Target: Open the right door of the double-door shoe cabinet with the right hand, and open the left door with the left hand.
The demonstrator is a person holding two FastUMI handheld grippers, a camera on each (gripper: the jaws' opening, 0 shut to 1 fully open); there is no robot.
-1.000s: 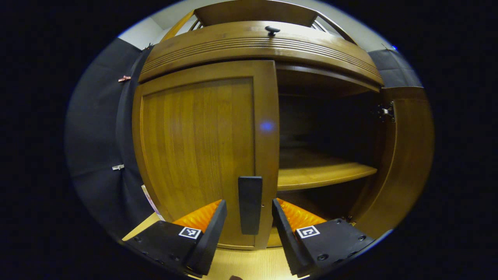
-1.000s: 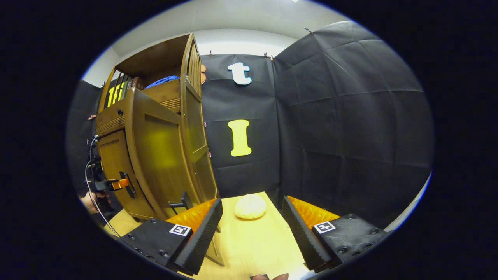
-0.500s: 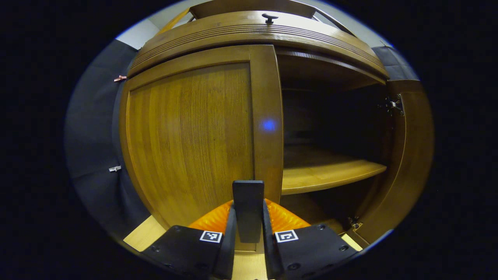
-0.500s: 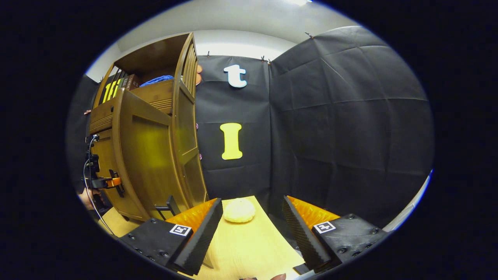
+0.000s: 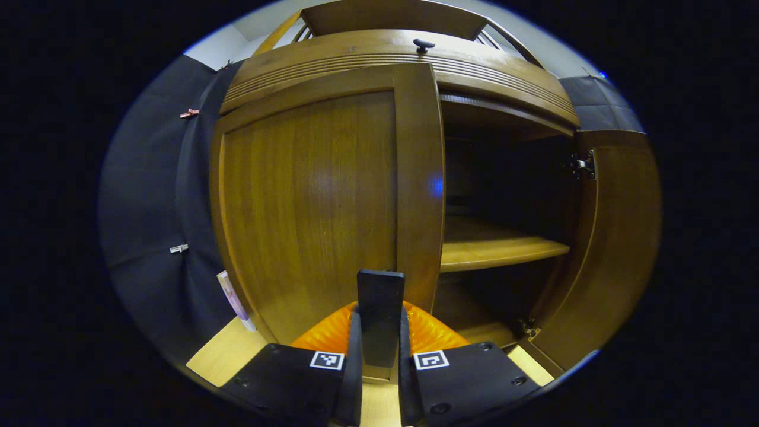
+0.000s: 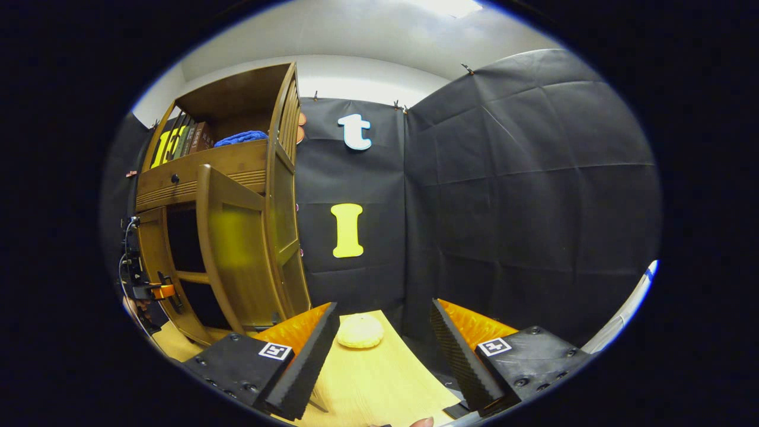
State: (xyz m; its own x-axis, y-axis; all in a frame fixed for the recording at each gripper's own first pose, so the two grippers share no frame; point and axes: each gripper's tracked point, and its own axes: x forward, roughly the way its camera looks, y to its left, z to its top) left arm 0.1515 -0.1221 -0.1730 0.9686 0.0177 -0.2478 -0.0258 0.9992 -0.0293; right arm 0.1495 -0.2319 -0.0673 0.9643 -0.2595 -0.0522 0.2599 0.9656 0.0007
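The wooden shoe cabinet (image 5: 403, 50) stands close in front in the left gripper view. Its left door (image 5: 308, 201) carries a dark upright handle (image 5: 379, 293). My left gripper (image 5: 379, 323) is shut on that handle, one finger on each side. The door's free edge stands a little out from the frame. The right door (image 5: 616, 249) is swung wide open, showing a dark inside with a shelf (image 5: 498, 249). In the right gripper view the cabinet (image 6: 201, 172) is at the left, with the right door (image 6: 237, 255) open and the left gripper (image 6: 155, 290) at the left door. My right gripper (image 6: 383, 305) is open and holds nothing, away from the cabinet.
A round pale bun (image 6: 360, 331) lies on the light wooden table (image 6: 379, 385) just beyond my right fingers. Books (image 6: 178, 139) and a blue cloth (image 6: 240, 138) sit on the cabinet's top shelf. A drawer knob (image 5: 423, 44) sits above the doors. Black cloth walls close in behind and to the right.
My left gripper went from open around the handle to shut on it, and the left door's edge has come slightly outward. The right gripper view has turned, so the right door looks farther off.
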